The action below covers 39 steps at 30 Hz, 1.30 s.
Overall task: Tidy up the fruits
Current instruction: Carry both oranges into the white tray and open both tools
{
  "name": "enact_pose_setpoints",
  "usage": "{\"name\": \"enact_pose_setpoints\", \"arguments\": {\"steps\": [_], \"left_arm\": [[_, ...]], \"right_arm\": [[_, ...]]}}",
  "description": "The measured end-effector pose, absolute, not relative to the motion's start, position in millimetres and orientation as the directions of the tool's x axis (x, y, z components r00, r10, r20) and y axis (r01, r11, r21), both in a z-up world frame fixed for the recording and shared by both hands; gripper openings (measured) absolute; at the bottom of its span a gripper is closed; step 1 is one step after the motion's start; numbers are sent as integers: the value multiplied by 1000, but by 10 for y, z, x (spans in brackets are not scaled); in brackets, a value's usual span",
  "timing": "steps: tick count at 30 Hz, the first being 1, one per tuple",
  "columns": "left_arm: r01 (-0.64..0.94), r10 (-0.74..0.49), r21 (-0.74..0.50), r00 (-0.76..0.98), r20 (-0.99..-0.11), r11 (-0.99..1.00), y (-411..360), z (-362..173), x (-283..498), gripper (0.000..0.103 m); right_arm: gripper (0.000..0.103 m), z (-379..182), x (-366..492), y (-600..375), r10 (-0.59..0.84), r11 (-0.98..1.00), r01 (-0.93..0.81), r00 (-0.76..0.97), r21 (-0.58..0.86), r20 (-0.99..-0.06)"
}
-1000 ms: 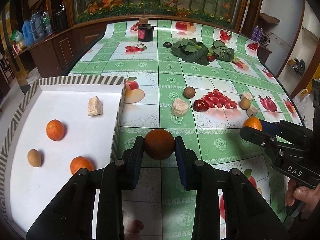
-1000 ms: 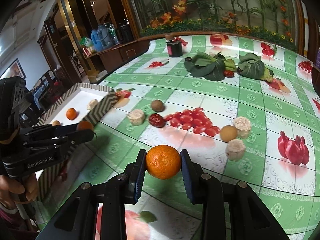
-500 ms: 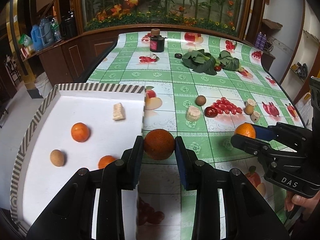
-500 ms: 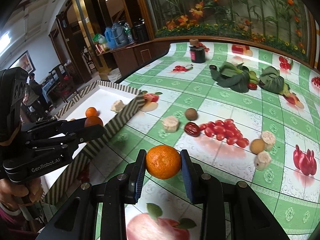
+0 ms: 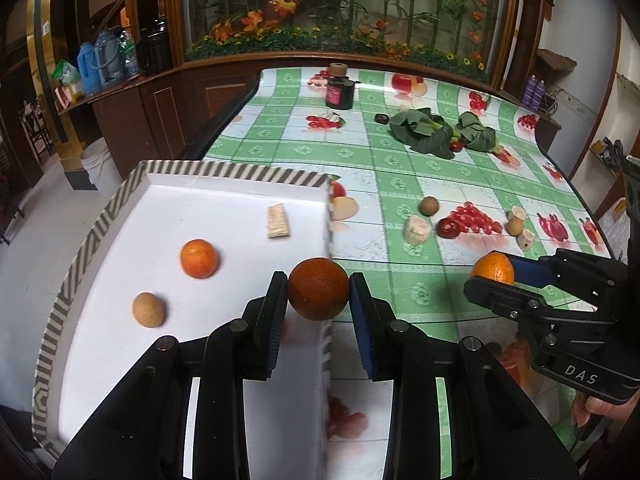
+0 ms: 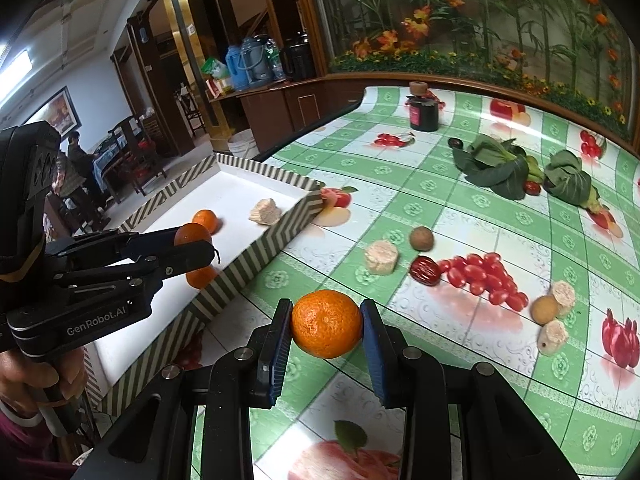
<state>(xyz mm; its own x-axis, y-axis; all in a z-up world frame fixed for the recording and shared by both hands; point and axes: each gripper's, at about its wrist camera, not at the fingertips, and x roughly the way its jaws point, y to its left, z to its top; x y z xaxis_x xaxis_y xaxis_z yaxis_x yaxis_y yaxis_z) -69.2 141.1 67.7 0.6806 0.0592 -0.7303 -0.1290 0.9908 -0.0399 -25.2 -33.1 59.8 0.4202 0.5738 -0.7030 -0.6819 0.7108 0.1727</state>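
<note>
L gripper (image 5: 318, 294) pinching dark orange (image 5: 318, 289) — hides tray (image 5: 240, 174) fruit; R gripper (image 6: 325, 325) pinching tangerine (image 6: 326, 323).

Tray (image 5: 224, 174), greens (image 5: 424, 136) on table (image 5: 360, 160)

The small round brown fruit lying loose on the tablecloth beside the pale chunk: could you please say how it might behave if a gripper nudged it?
The small round brown fruit looks nearly spherical, so it would probably roll rather than slide. The glossy green-checked tablecloth seems smooth, likely offering little to stop it. It appears small, so probably light and easily sent off by a touch.
</note>
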Motion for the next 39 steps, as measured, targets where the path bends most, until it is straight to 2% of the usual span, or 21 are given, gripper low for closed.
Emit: {"name": "enact_pose_setpoints", "arguments": {"steps": [24, 33, 39], "left_arm": [[-282, 137, -52, 609, -781, 958, 2322, 442, -1077, 31], [-293, 125, -57, 563, -817, 954, 2450, 269, -1014, 31], [-281, 133, -31, 544, -828, 959, 2445, 256, -956, 31]], "right_arm": [[33, 616, -487, 739, 637, 543, -826, 286, 153, -715], [33, 405, -638, 1127, 634, 431, -880, 135, 202, -761], [33, 211, -612, 1305, 589, 417, -890, 112, 183, -800]]}}
